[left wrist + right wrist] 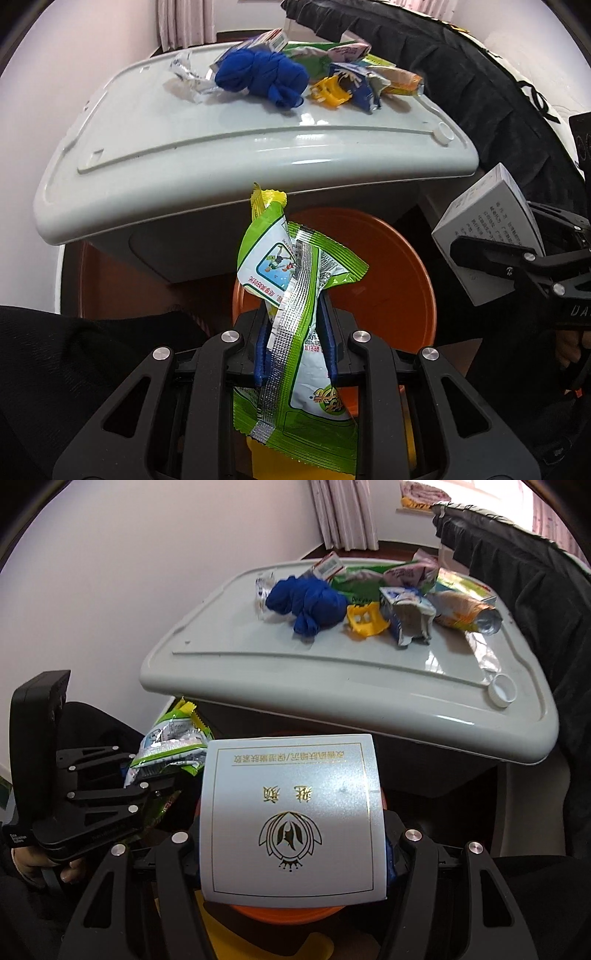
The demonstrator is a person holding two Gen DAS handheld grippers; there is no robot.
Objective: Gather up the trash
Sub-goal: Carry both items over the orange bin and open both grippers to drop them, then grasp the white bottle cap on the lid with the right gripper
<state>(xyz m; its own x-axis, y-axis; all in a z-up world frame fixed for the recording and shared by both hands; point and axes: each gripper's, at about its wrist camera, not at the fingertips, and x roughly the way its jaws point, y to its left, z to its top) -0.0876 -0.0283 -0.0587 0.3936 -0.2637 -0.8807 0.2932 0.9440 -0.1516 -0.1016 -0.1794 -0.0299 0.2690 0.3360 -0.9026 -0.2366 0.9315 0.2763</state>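
left gripper [293,332] pinches green wrapper [295,273]; right gripper [293,849] clamps white box [291,819].

Both wrist views look steeply down, close, sharing the littered tray [258,147].

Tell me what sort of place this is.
Likely a bedroom or other home room: curtains on a plain wall, a grey plastic tabletop strewn with wrappers, and an orange bin below it.
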